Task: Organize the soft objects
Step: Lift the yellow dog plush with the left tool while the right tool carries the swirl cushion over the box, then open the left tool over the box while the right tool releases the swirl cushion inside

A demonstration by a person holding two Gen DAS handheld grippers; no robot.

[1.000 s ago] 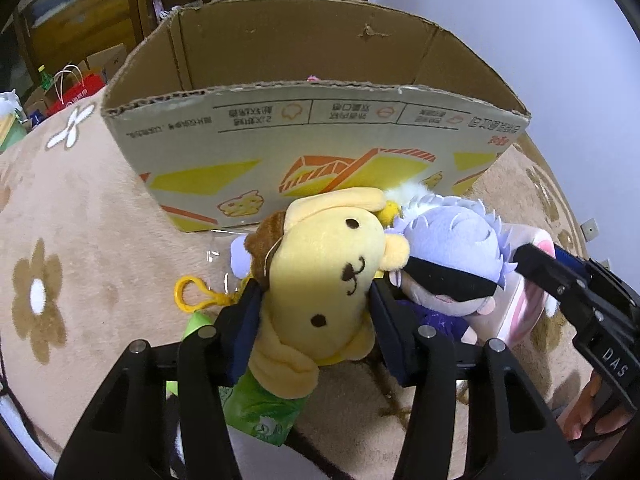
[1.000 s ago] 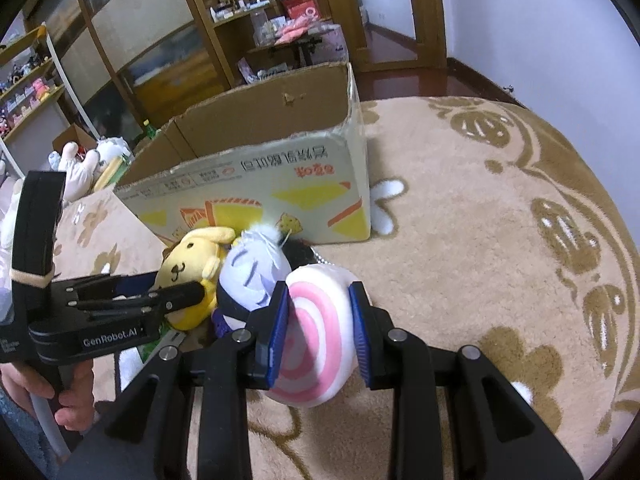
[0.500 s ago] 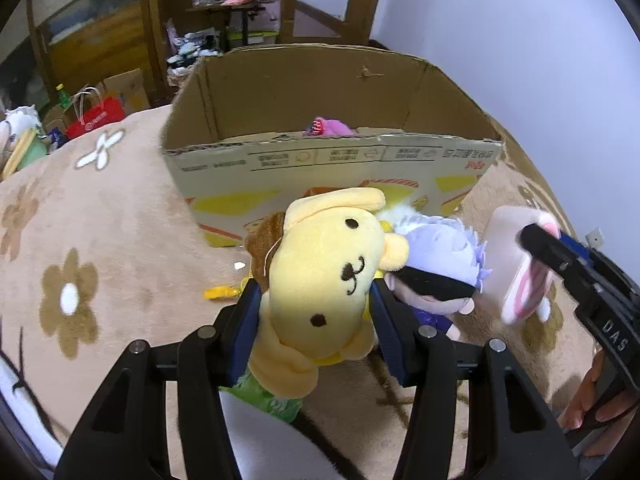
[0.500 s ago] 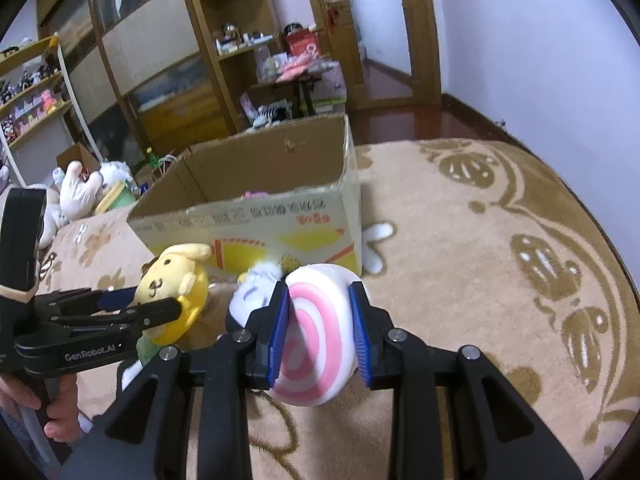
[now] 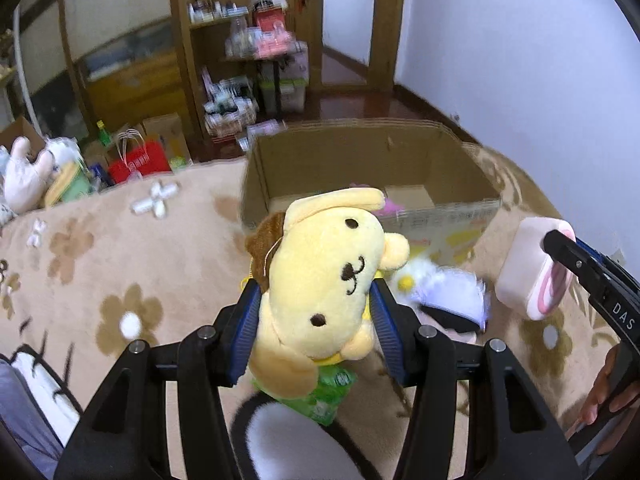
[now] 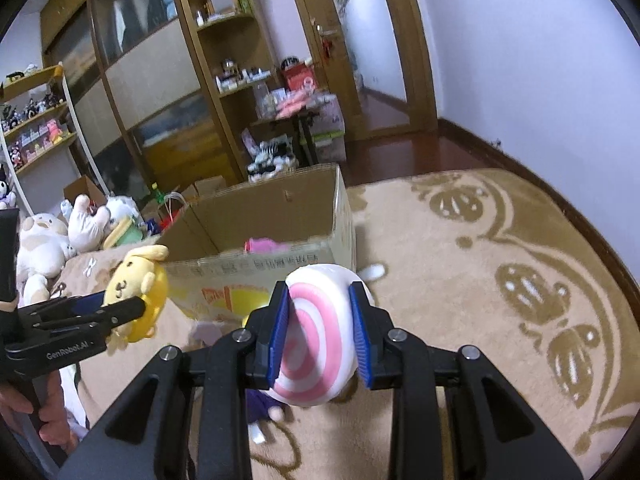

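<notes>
Now both toys hang clear of the rug, where a second ago they sat low against the near wall of the cardboard box; the box's open top and floor have come into sight beyond them. That suggests the carry toward the box is under way, with the drop itself not yet made.

Largest in the room is the tan flowered rug, which fills the floor out to the dark wood boards and white wall on the right. Wooden shelves and a door frame stand far behind, and a heap of pale plush toys lies at far left. The box sits on the rug with something pink inside.

The left gripper pinches the yellow dog plush by its head, blue pads pressed into both sides. The right gripper squeezes the pink-and-white swirl cushion just short of the box's near wall. A purple-haired doll lies on the rug below, between the two, not yet gathered.
</notes>
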